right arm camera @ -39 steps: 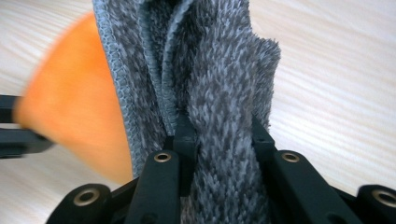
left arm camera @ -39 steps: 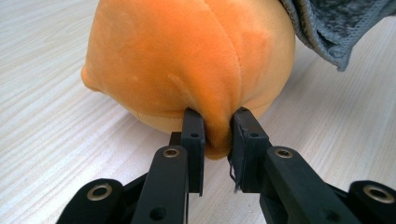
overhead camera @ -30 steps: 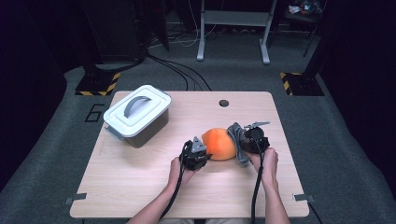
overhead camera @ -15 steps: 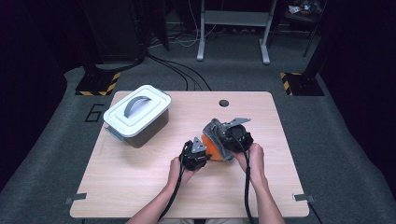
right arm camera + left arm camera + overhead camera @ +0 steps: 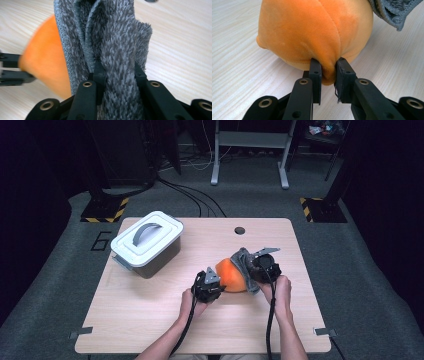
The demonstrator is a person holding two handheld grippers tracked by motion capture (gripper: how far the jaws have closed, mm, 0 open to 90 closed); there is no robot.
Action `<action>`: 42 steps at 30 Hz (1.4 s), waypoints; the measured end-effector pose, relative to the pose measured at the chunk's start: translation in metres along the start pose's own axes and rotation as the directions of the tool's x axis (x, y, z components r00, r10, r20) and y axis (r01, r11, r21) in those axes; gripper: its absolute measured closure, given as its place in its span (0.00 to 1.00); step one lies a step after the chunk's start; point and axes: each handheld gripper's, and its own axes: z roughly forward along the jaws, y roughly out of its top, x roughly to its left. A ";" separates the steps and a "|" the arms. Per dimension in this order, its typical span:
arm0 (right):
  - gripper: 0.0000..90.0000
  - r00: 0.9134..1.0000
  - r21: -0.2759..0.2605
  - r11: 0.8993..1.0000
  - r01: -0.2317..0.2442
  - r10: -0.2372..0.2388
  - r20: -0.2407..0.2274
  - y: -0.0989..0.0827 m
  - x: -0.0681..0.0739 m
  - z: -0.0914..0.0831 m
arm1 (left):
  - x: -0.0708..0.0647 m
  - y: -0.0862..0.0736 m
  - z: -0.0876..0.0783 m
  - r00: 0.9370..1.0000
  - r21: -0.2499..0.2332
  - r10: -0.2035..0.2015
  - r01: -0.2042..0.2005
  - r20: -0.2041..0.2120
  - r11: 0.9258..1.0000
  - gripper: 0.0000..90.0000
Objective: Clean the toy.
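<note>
- Pale wood-grain table [image 5: 150, 320] (round hole near the far edge), on grey carpet in a dim room.
- Orange plush ball [image 5: 231, 275] near the table's middle, pinched by the left gripper [image 5: 218, 283].
- Grey cloth [image 5: 117, 57] draped against the ball, clamped in the right gripper [image 5: 248, 270].
- White lidded box [image 5: 146, 241] far left.

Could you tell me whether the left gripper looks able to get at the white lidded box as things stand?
Probably not yet: the left gripper is shut on the orange plush, though bare tabletop lies toward the box.
</note>
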 end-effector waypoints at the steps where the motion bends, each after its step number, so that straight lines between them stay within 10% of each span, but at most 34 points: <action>1: 0.80 1.000 0.003 1.000 -0.014 0.014 -0.002 -0.002 -0.003 0.001 | 0.000 0.000 0.000 1.000 0.000 -0.002 0.002 0.000 1.000 0.85; 13: 0.80 0.991 0.082 0.987 -0.135 0.136 -0.004 -0.016 -0.027 0.023 | 0.001 -0.001 0.002 1.000 -0.003 -0.008 0.008 0.001 1.000 0.85; 28: 0.80 0.988 0.234 0.960 -0.156 0.152 0.034 -0.026 -0.038 0.058 | 0.001 -0.002 0.001 1.000 0.002 -0.010 0.010 0.000 1.000 0.85; 42: 0.80 0.988 0.051 0.987 -0.153 0.153 0.007 -0.020 -0.038 0.007 | 0.004 -0.004 0.001 1.000 0.005 -0.023 0.023 0.002 1.000 0.85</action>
